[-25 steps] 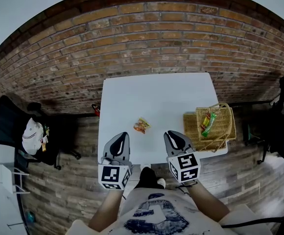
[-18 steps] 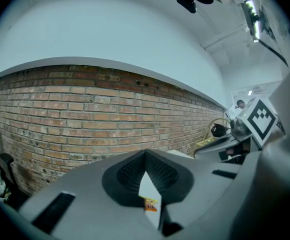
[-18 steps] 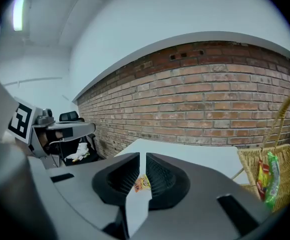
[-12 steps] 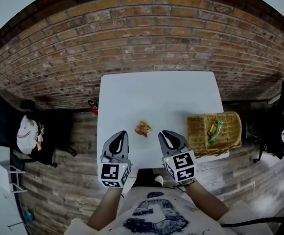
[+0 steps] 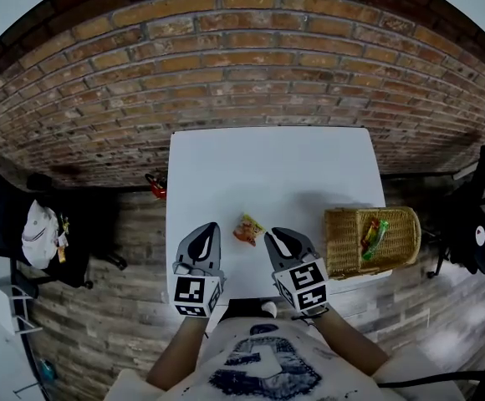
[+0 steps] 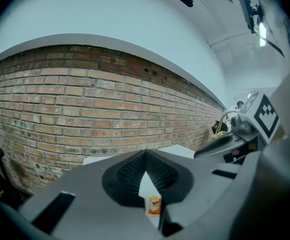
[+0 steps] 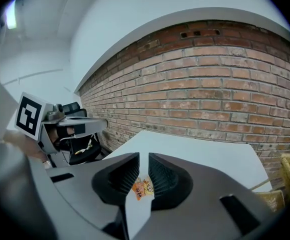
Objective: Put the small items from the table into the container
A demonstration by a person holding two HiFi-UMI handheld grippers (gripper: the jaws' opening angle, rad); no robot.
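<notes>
One brick wall [image 5: 242, 65]: fills the background behind the far edge of the counter.
Counter [image 5: 268, 165]: white and mostly bare; it carries a basket and one loose packet.
Basket [image 5: 343, 245]: woven wicker, at the counter's right edge near the front corner. It is the container, and a green-and-red wrapper [image 5: 374, 236] already lies inside.
Left claw [image 5: 210, 228]: low over the counter's near edge, pointing away from the person. In the left gripper view its jaws meet at the tips and grip nothing; the packet shows beyond them on the counter.
Right claw [image 5: 273, 237]: just right of the packet, also near the front edge. In the right gripper view the jaws stand a thin slit apart with nothing between them; the packet is seen through the gap, further off.
Snack packet [image 5: 249, 229]: small, orange and yellow, flat on the counter between the two claw tips and clear of both. It is the only loose item I can see left.
Step in hand: approach to the last packet, with no grasp made yet.
Next move: probably the right claw's job, since it sits on the basket side. The jaws must open wider, straddle the packet low enough to catch its thin edge, close, then carry it right and over the basket rim.
</notes>
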